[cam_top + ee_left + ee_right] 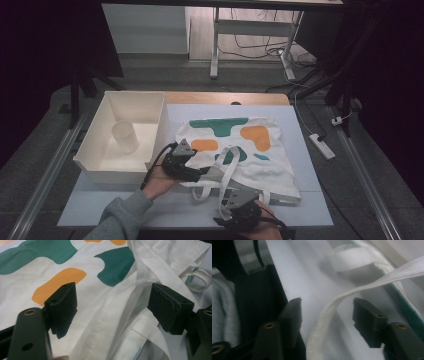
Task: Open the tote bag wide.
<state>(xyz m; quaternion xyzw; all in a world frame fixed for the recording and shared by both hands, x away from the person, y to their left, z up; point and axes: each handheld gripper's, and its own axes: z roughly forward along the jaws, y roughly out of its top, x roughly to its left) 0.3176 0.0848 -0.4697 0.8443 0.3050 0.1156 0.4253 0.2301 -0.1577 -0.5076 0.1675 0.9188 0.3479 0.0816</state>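
A white handle strap (342, 302) of the tote bag (260, 160) runs lengthwise between the right gripper's (325, 315) spread, untouching jaws. The left gripper (112, 307) hovers spread over the bag's mouth.

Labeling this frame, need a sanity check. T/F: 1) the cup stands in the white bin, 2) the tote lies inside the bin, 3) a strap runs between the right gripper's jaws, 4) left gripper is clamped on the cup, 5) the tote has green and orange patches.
1) True: the cup stands upright in the bin.
2) False: the tote lies flat on the table, right of the bin.
3) True: a strap passes between the right gripper's jaws; the pads don't press it.
4) False: the left gripper is open over the tote.
5) True.
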